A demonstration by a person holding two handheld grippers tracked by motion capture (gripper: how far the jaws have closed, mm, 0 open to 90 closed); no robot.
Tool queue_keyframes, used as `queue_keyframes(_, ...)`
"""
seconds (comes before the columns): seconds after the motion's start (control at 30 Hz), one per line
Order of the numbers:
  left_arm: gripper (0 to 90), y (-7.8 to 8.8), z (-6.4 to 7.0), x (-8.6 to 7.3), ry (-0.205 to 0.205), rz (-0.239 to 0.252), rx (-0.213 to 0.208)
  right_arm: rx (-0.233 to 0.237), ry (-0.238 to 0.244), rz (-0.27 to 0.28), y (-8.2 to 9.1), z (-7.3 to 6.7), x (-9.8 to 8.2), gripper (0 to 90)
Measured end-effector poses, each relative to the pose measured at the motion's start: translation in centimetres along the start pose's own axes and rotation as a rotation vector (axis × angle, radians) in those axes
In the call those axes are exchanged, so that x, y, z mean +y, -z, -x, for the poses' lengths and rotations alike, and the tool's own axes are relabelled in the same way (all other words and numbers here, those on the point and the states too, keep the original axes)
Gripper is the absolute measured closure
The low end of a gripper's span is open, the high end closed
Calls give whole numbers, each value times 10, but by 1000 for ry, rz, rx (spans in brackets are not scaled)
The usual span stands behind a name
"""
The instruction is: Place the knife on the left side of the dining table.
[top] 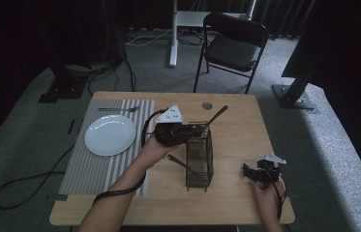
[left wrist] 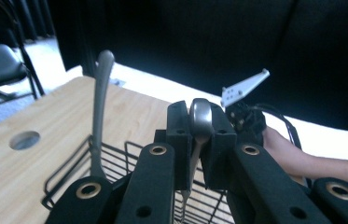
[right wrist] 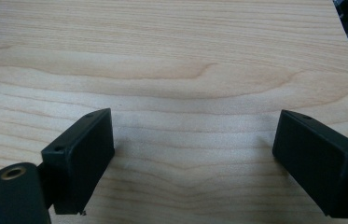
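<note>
Far left: white plate (top: 110, 134) and fork (top: 118, 109) already on striped placemat (top: 91, 164). Centre: left gripper (top: 198, 129) clamps a utensil handle (left wrist: 201, 116) above wire caddy (top: 200, 159); two remain. Right gripper (top: 247, 172) wide apart, empty.

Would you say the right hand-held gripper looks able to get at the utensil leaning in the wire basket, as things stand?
Probably yes: the right hand-held gripper is open and empty, with bare table between it and the wire basket, and that utensil's handle sticks out free.

I'm looking at a staged recording studio rather than a home: black curtains (top: 33, 29) are hanging all around, cables (top: 28, 186) are trailing over grey carpet (top: 18, 121), beside a folding chair (top: 233, 46).
</note>
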State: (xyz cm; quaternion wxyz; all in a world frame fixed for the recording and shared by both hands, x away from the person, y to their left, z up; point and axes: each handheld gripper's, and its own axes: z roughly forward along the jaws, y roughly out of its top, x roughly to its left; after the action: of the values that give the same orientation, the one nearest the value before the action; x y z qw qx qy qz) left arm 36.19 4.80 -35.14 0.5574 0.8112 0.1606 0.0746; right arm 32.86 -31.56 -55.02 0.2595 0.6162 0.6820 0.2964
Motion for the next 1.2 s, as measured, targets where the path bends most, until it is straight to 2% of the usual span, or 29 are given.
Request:
queue_keyframes(0.17,839,6,3,10,-24,21,1,0,0,0,0,0,0,120)
queue_keyframes(0.23,839,9,4,14,-30,27,17,0,0,0,0,0,0,120)
queue_keyframes(0.4,840,15,5,21,-21,47,40,0,2,-1,0,0,0,120)
queue_keyframes(0.67,840,37,7,40,-26,87,45,0,1,-1,0,0,0,120)
queue_keyframes(0.8,839,47,10,48,-39,94,43,0,2,-1,0,0,0,120)
queue_keyframes(0.97,839,63,13,56,-35,103,45,0,1,0,0,0,0,120)
queue_keyframes(1.2,839,85,17,65,-44,117,70,0,0,0,0,0,0,120)
